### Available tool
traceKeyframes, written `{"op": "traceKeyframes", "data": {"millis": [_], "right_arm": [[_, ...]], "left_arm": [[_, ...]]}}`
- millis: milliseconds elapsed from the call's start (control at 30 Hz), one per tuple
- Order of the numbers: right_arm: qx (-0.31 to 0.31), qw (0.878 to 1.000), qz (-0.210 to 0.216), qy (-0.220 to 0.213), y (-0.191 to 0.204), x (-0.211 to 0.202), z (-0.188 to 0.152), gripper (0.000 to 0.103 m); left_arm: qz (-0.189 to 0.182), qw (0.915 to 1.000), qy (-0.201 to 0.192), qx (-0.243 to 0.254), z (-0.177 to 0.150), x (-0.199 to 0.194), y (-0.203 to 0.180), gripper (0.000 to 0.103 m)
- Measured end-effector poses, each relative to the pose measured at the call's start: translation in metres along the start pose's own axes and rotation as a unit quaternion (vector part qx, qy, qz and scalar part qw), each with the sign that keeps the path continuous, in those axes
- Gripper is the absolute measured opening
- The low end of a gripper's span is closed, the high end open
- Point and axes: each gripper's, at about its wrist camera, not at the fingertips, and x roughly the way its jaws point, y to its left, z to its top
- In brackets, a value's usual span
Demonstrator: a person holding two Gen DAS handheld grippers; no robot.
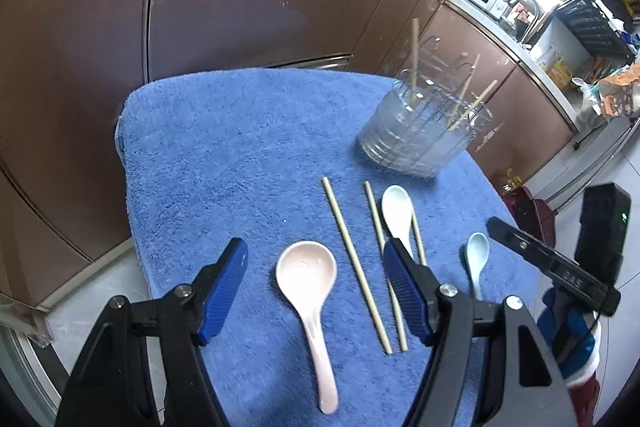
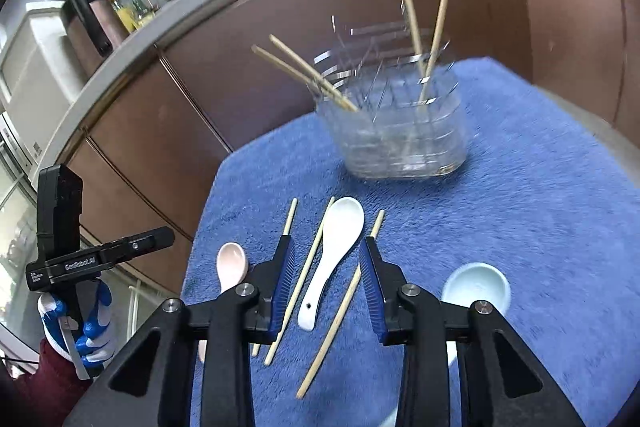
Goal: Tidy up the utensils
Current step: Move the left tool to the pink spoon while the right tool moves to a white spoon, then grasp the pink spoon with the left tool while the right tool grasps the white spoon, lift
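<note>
The clear utensil holder is motion-blurred. A gripper finger hides the pink spoon's handle. The pale blue spoon's handle is hidden too.

Black grippers, ribbed blue fingers

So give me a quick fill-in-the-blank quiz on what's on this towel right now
1. The utensils lie on a ____ towel.
2. The clear holder has only ____ standing in it.
3. The left gripper hovers over the ____ spoon.
4. Between the right gripper's fingers lies the ____ spoon.

Missing words: blue; chopsticks; pink; white
</note>
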Motion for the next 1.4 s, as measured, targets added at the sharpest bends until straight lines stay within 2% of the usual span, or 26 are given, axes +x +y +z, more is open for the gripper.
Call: {"op": "traceKeyframes", "data": {"millis": [167, 400, 733, 833, 1000, 1100, 1167, 1300, 1400], "right_arm": [[-0.012, 0.999, 0.012, 0.036, -0.006, 0.04, 0.019, 0.035], [-0.035, 0.996, 0.013, 0.079, -0.016, 0.087, 0.034, 0.033], [-0.055, 0.992, 0.017, 0.115, -0.024, 0.125, 0.044, 0.033], [-0.065, 0.99, 0.019, 0.125, -0.022, 0.132, 0.043, 0.028], [-0.076, 0.987, 0.019, 0.138, -0.012, 0.143, 0.043, 0.021], [-0.082, 0.986, 0.017, 0.144, -0.009, 0.148, 0.042, 0.013], [-0.083, 0.986, 0.015, 0.146, -0.008, 0.151, 0.042, 0.011], [-0.081, 0.986, 0.015, 0.142, -0.003, 0.151, 0.038, 0.006], [-0.085, 0.988, 0.012, 0.129, -0.008, 0.134, 0.035, 0.005]], "left_arm": [[-0.01, 0.9997, 0.022, 0.0, 0.005, 0.023, 0.008, 0.068], [-0.027, 0.9983, 0.039, 0.035, -0.003, 0.035, 0.019, 0.068], [-0.046, 0.9931, 0.072, 0.081, -0.011, 0.055, 0.023, 0.068], [-0.055, 0.9904, 0.079, 0.099, -0.01, 0.062, 0.018, 0.065], [-0.065, 0.9876, 0.104, 0.099, -0.006, 0.08, 0.019, 0.042], [-0.068, 0.9876, 0.108, 0.091, -0.001, 0.085, 0.023, 0.033], [-0.069, 0.9876, 0.111, 0.087, 0.0, 0.087, 0.026, 0.028], [-0.049, 0.9885, 0.099, 0.104, -0.003, 0.083, 0.023, 0.016], [-0.028, 0.9887, 0.082, 0.122, -0.009, 0.076, 0.02, 0.009]]}}
